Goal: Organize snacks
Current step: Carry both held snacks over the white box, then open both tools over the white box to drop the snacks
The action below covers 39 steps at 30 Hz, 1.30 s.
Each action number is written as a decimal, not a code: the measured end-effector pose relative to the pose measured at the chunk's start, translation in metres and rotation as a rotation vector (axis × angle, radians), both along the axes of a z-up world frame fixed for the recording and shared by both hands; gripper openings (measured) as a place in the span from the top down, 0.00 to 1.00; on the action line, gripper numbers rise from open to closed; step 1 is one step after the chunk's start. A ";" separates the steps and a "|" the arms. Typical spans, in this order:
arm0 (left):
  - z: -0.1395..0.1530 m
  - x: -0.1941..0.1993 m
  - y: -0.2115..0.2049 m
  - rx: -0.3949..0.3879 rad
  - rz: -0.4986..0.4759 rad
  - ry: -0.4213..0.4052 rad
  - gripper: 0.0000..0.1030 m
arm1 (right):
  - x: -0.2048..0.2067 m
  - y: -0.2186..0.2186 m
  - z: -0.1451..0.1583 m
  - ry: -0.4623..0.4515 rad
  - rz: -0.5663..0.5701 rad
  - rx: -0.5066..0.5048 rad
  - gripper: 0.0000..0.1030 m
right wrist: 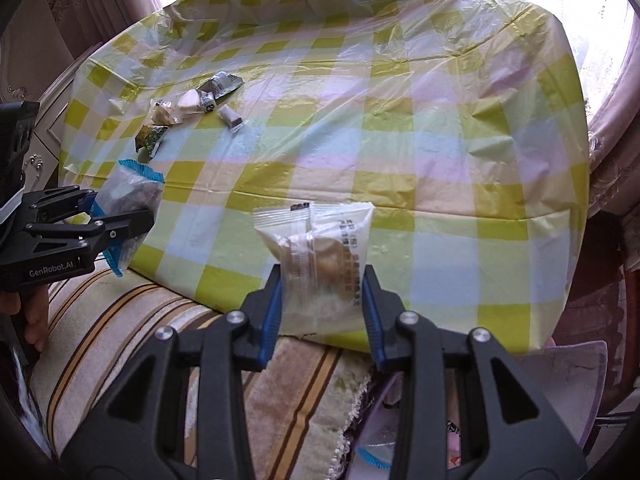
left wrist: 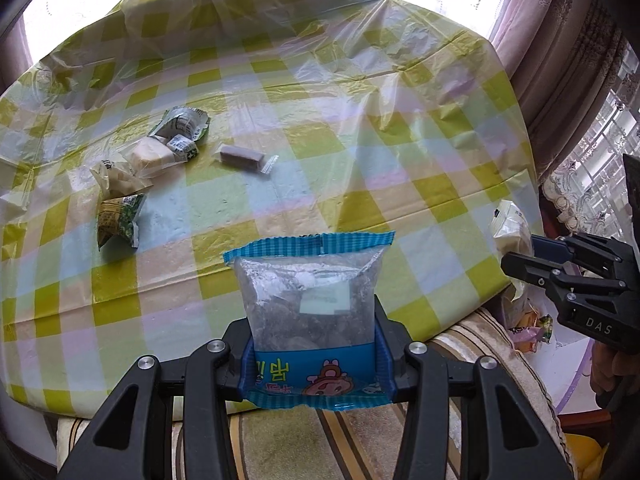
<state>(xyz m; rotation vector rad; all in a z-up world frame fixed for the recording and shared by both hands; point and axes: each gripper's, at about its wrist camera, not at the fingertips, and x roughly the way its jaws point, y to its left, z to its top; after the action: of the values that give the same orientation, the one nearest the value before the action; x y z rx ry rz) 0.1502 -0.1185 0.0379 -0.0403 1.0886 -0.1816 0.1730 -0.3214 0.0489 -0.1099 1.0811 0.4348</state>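
Note:
My left gripper [left wrist: 314, 332] is shut on a blue-edged clear snack bag [left wrist: 312, 280] with a cartoon print, held upright over the near edge of the checked table [left wrist: 360, 140]. My right gripper [right wrist: 322, 284] is shut on a clear packet with a round pastry [right wrist: 320, 248], also above the near table edge. Each gripper shows in the other's view: the left gripper [right wrist: 116, 216] with the blue bag [right wrist: 132, 196], and the right gripper [left wrist: 528, 256] with the packet [left wrist: 508, 228]. On the table's far left lie several small snacks: green-white packets [left wrist: 180, 124], a wrapped brown bar [left wrist: 244, 158] and a clear-wrapped pastry [left wrist: 150, 156].
A striped cushion [left wrist: 360, 440] lies below the table's near edge. More coloured snack packets [left wrist: 532, 328] sit low at the right beside it. Pink curtains [left wrist: 560, 60] hang at the right, and a pale carved cabinet [right wrist: 36, 80] stands at the left.

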 end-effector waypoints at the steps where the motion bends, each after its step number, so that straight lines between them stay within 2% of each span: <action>1: -0.001 0.000 -0.006 -0.007 -0.019 0.003 0.54 | -0.003 -0.007 0.001 0.001 -0.017 -0.003 0.61; 14: 0.008 0.004 -0.108 -0.012 -0.325 0.011 0.54 | -0.043 -0.097 -0.002 0.021 -0.221 -0.067 0.61; 24: -0.001 -0.011 -0.196 -0.026 -0.558 0.064 0.54 | -0.065 -0.179 -0.018 0.051 -0.454 -0.151 0.61; 30: -0.020 -0.016 -0.235 -0.018 -0.634 0.118 0.54 | -0.064 -0.217 -0.031 0.072 -0.563 -0.144 0.61; 39: -0.050 -0.014 -0.276 0.003 -0.702 0.216 0.54 | -0.044 -0.245 -0.064 0.121 -0.653 -0.136 0.61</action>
<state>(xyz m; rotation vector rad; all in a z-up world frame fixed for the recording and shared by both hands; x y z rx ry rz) 0.1358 -0.3945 -0.0118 0.3367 1.2851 -0.8202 0.1293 -0.5665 -0.0153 0.1519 1.1950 -0.2227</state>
